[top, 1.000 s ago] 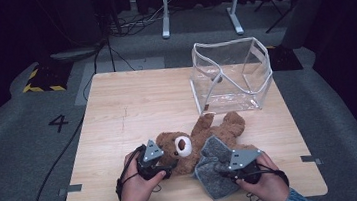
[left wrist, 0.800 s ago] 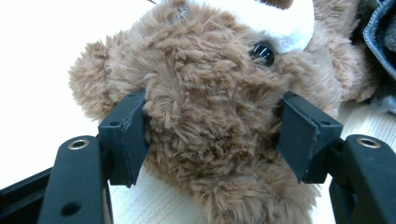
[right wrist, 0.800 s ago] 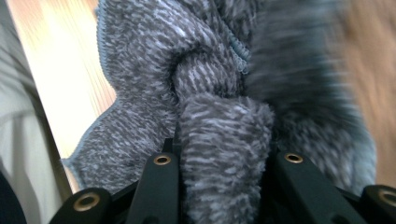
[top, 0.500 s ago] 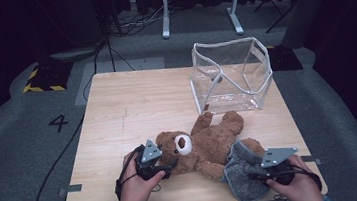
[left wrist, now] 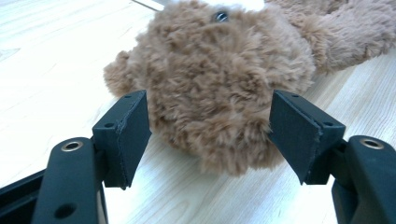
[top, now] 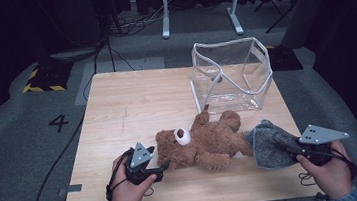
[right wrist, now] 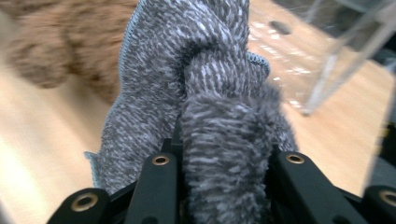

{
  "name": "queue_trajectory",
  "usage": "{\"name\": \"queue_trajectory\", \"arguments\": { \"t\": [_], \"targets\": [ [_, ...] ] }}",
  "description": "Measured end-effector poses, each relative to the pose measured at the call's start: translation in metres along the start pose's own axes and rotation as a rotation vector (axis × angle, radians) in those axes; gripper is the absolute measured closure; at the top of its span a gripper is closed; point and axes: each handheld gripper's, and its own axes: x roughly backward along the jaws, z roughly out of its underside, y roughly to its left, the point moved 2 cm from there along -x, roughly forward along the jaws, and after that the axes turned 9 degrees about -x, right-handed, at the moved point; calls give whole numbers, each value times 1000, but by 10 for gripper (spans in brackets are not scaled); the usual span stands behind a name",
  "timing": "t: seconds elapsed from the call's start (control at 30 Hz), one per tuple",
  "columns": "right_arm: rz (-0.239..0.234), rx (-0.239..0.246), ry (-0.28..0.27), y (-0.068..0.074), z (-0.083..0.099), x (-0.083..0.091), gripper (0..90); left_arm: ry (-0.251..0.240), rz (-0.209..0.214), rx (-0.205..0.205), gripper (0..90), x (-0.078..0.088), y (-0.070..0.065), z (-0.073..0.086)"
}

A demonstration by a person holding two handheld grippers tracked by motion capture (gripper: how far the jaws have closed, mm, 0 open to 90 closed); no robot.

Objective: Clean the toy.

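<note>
I hold a grey knitted cloth (top: 267,145) pinched in my right gripper (top: 292,151).
My left gripper (left wrist: 210,128) gapes wide around the brown plush teddy bear's (top: 206,143) head on the wooden table (top: 132,110), beside a clear plastic box (top: 231,75).

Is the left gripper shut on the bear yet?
Open: the left gripper has its jaws spread either side of the teddy bear.

brown teddy bear (top: 206,143) supine, grey cloth (top: 270,144) bunched

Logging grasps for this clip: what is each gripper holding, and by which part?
The right gripper pinches the grey knitted cloth by a bunched fold. The left gripper holds nothing, jaws open around the brown teddy bear's head.
</note>
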Motion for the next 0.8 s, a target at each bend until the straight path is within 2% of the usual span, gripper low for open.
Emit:
{"name": "queue_trajectory", "arguments": {
  "t": [0.07, 0.13, 0.17, 0.2, 0.23, 0.27, 0.33, 0.37, 0.43, 0.47, 0.5, 0.53, 0.6, 0.63, 0.67, 0.73, 0.8],
  "targets": [
    [26, -10, 6, -8, -1, -3, 704, 3, -1, 2, 298, 2, 0, 2],
    [48, -45, 21, -20, 4, -13, 700, 4, -5, 3, 296, 4, 0, 3],
    [57, -56, 31, -25, 8, -18, 696, 4, -15, -16, 295, 6, 1, 4],
    [64, -71, 38, -29, 10, -22, 688, -2, -11, 13, 296, 7, 1, 6],
    [64, -71, 38, -29, 10, -22, 688, -2, -11, 13, 296, 7, 1, 6],
    [83, -96, 58, -39, 18, -35, 683, 1, -16, 15, 295, 9, 2, 7],
    [99, -105, 76, -47, 23, -45, 683, 2, -20, 19, 295, 9, 2, 8],
    [108, -119, 88, -52, 27, -50, 684, 10, -31, 0, 296, 11, 5, 8],
    [118, -135, 98, -57, 30, -56, 684, 14, -36, 0, 295, 11, 6, 9],
    [127, -150, 109, -61, 33, -61, 683, 11, -26, 17, 295, 10, 5, 9],
    [136, -185, 141, -69, 40, -71, 601, 12, -27, 20, 295, 9, 5, 10],
    [138, -190, 145, -71, 41, -72, 537, 23, -26, 9, 294, 9, 6, 10],
    [149, -213, 148, -73, 43, -76, 365, 21, -15, 17, 295, 8, 6, 10],
    [149, -213, 148, -73, 43, -76, 365, 21, -15, 17, 294, 8, 6, 10],
    [161, -202, 94, -72, 39, -70, 293, 22, -13, 14, 294, 7, 6, 9],
    [157, -193, 50, -68, 30, -62, 271, 17, -9, 14, 294, 6, 6, 8],
    [121, -176, -9, -59, 15, -51, 271, 19, -13, 11, 294, 6, 6, 8]
  ]
}}
